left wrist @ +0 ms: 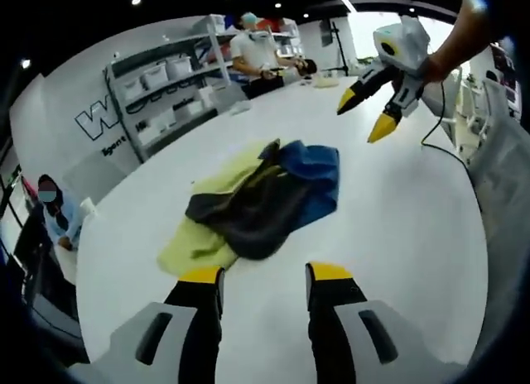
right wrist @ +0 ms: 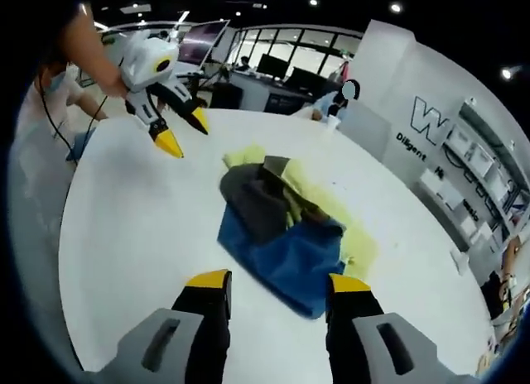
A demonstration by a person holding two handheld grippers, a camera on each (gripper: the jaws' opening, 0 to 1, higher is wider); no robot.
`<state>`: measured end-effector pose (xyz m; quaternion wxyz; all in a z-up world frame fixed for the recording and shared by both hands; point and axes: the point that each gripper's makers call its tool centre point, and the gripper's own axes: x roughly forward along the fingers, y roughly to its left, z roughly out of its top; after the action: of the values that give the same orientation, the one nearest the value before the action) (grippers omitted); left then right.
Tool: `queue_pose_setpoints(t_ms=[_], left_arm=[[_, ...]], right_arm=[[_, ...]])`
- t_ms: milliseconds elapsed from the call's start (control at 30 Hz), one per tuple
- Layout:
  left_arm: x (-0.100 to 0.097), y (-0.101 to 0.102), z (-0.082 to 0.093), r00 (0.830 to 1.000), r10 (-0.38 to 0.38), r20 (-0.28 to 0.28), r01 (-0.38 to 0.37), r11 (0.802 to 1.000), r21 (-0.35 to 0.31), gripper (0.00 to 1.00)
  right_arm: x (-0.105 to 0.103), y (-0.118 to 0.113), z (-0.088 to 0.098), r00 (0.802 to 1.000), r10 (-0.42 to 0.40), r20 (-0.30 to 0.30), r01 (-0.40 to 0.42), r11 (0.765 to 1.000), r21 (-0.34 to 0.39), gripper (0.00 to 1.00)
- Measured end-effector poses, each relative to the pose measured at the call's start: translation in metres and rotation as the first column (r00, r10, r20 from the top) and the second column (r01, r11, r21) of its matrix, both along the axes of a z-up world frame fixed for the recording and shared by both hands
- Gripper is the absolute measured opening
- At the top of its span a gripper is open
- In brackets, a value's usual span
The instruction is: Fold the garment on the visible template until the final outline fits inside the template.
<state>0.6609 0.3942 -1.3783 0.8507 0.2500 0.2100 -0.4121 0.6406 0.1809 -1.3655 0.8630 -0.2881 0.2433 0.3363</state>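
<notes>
In the left gripper view, the left gripper (left wrist: 263,276) hangs above the white table (left wrist: 397,235) with its yellow-tipped jaws spread apart and nothing between them, just short of the near edge of the garment (left wrist: 265,198). The garment, a crumpled heap of dark grey and blue cloth, lies on the yellow-green template (left wrist: 195,243) near the middle of the table, covering most of it. The right gripper (left wrist: 370,111) floats above the far side of the table, jaws parted and empty, well apart from the cloth.

In the right gripper view, the right gripper (right wrist: 269,285) is likewise spread wide and bare, its tips just beside the blue edge of the garment (right wrist: 277,227), with the template (right wrist: 348,231) showing beyond. The left gripper (right wrist: 184,132) hovers open over the table (right wrist: 141,227).

The wall (right wrist: 397,78) bears a large "W" and the word "Diligent".
</notes>
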Motion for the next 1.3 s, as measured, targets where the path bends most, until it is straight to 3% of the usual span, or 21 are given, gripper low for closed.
queue_pose_setpoints(t_ms=[200,567,867,1300], left_arm=[[0.013,0.000,-0.004,1.000,0.013,0.001,-0.013,1.000,0.004,0.37],[0.032,0.006,-0.006,0.996,0.082,-0.032,-0.084,0.995,-0.045,0.36],[0.038,0.006,-0.016,0.999,0.031,-0.032,-0.031,1.000,0.000,0.31],[0.055,-0.010,-0.021,0.999,-0.017,-0.032,0.018,0.999,0.031,0.32]], right_arm=[[0.011,-0.003,-0.002,1.000,0.006,-0.010,-0.006,1.000,-0.006,0.39],[0.027,-0.006,-0.014,0.999,0.027,-0.029,-0.029,0.998,-0.048,0.35],[0.041,-0.017,-0.015,0.999,0.037,-0.026,-0.039,0.996,-0.086,0.30],[0.070,-0.008,-0.022,0.997,0.074,-0.019,-0.075,0.990,-0.116,0.27]])
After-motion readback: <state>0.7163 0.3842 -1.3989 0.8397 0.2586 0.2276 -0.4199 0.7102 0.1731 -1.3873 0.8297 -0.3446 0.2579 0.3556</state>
